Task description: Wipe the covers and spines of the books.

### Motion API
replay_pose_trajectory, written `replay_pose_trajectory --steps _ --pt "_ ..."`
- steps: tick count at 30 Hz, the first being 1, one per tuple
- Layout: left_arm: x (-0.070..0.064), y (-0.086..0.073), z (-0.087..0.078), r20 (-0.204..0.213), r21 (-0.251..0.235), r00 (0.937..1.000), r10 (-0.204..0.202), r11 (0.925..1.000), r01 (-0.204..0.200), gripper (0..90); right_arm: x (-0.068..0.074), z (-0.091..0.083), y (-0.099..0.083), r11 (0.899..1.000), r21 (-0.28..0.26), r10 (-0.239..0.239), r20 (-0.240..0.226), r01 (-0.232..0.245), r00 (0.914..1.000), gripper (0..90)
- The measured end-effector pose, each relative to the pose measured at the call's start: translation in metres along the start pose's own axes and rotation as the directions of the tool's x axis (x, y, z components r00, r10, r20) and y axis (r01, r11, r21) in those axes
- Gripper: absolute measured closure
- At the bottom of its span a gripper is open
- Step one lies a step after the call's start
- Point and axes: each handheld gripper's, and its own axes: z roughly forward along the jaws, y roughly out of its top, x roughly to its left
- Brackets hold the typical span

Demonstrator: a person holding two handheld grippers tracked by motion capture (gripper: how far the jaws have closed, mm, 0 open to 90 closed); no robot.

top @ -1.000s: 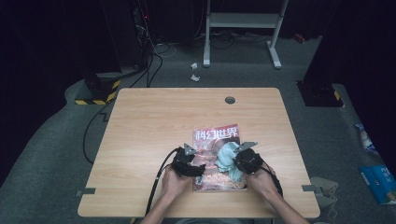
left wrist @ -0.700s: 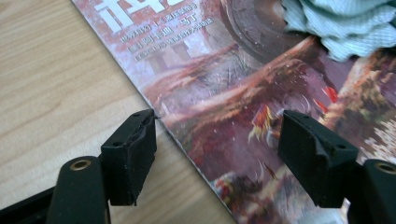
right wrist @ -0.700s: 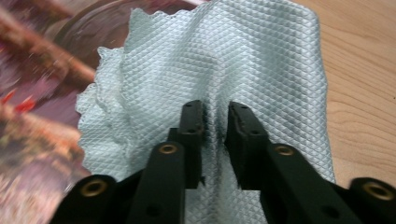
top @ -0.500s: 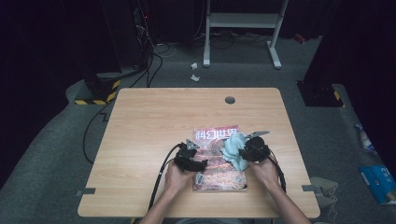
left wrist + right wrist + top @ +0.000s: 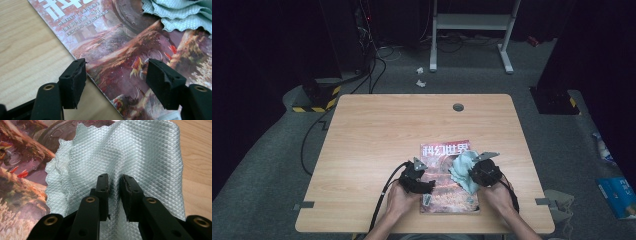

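We hold the cloth pinched in a fold betw. the nearly closed fingers of the right gripper; it spreads ahead of the tips w/ its long axis running away from them, draped partly on the magazine and partly on the table. The left gripper has fingers spread wide, straddling the magazine's near-left edge, one tip over bare wood, other over the cover. Cloth is pale blue-green, diamond-textured, w/ scalloped edge.
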Motion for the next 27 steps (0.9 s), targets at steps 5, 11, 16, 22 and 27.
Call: replay_pose_trajectory --steps 5,11,16,22,27 --pt "0.002 0.003 0.002 -0.013 0.006 0.9999 0.010 0.9999 -0.010 30.3 0.004 -0.004 0.005 0.999 -0.001 -0.038 0.050 0.038 0.9981 82.5" --pt "0.014 0.004 0.006 -0.010 0.006 0.9993 -0.035 0.9994 0.035 22.5 0.010 -0.007 0.027 0.994 -0.023 -0.102 0.092 0.104 0.9906 83.9" --pt "0.017 0.003 0.008 -0.001 -0.006 0.9989 -0.047 0.9989 0.047 19.5 0.008 0.018 0.038 0.994 0.053 -0.102 0.058 0.099 0.9930 84.1" --pt "0.018 0.004 0.010 -0.010 -0.012 0.9993 -0.037 0.9992 0.037 17.4 0.024 0.031 0.054 0.993 0.054 -0.105 -0.008 0.105 0.9944 84.1" --pt "0.018 0.004 0.010 -0.009 -0.010 0.9992 -0.038 0.9992 0.038 16.7 0.049 0.045 0.072 0.990 0.031 -0.132 -0.084 0.135 0.9877 84.1"
